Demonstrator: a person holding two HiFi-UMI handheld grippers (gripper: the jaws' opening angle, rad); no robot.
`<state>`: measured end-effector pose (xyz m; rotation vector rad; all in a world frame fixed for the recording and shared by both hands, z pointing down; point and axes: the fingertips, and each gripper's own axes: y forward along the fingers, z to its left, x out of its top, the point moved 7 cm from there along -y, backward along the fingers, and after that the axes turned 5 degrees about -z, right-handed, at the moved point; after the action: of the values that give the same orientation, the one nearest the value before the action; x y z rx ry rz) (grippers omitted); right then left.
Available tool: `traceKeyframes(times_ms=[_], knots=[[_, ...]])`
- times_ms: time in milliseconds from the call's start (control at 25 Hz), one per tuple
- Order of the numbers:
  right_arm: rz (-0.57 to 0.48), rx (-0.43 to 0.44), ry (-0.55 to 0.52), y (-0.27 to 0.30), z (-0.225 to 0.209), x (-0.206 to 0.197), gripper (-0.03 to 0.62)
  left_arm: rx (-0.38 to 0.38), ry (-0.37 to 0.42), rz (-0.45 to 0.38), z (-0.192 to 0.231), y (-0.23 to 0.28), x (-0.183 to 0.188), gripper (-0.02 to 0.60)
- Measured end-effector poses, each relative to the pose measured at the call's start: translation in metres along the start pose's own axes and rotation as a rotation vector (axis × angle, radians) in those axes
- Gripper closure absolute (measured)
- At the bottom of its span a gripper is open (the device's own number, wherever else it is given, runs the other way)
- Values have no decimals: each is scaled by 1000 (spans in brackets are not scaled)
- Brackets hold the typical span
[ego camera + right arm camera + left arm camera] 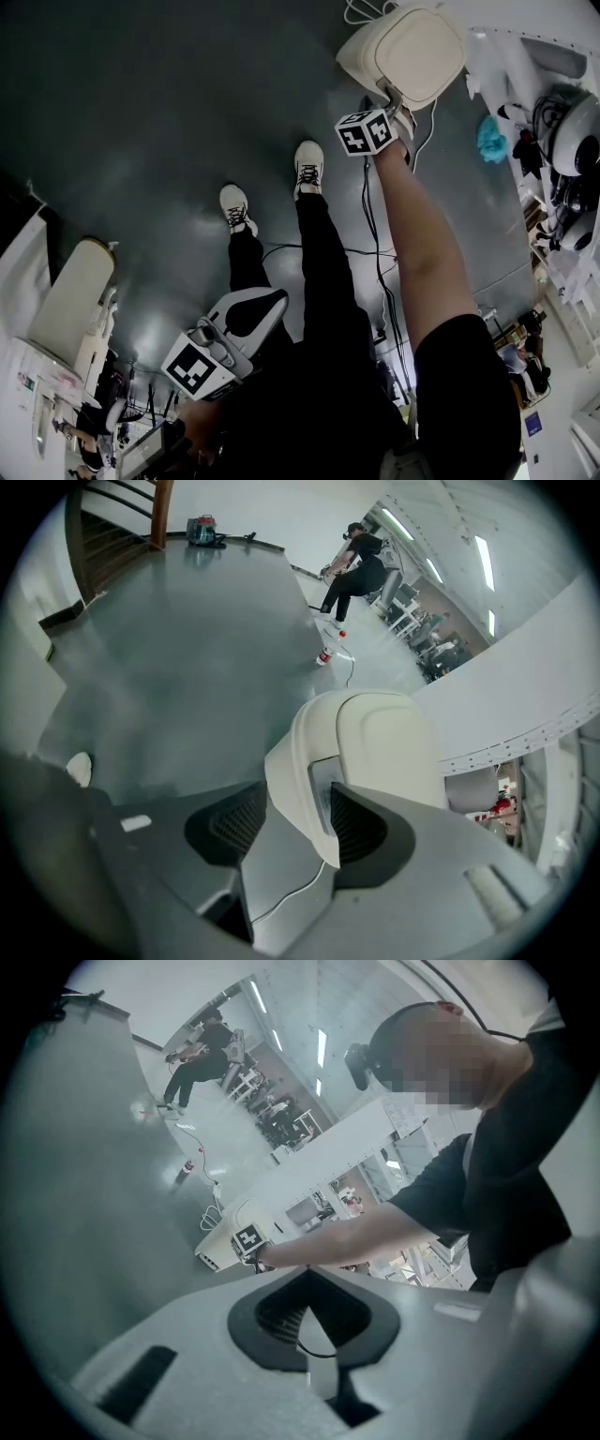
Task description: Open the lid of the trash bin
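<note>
The cream trash bin (405, 52) stands on the grey floor at the top of the head view, its lid down. My right gripper (389, 101) points steeply down at the bin's near edge, marker cube (366, 131) toward me. In the right gripper view the bin (375, 742) fills the middle, and the right gripper (298, 808) straddles its front rim with the jaws wide. One pad (352, 822) lies by a small grey panel (322, 794) on the rim; the other stands off it. My left gripper (277, 298) hangs low by my legs, far from the bin, tips (306, 1279) together on nothing.
My two shoes (308, 167) stand on the floor just short of the bin, with a black cable (375, 262) running past them. White benches with gear (572, 141) and a teal cloth (490, 139) line the right side. A white unit (70, 295) stands at the left.
</note>
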<state>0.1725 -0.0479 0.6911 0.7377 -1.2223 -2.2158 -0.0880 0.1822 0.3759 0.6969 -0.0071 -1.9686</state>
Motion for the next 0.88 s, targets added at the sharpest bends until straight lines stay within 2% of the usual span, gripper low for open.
traceKeyframes(times_ms=[160,360,880], knots=[[12,-21,44,2,2,2,358,5,-3,-7,2,-4,0,580],[9,-40,36,3,7,3,350,16,-9,-12,8,-10,-2,580],[-7,-47,20,4,4,-1,378,5,1,-7,4,-5,-9,580]])
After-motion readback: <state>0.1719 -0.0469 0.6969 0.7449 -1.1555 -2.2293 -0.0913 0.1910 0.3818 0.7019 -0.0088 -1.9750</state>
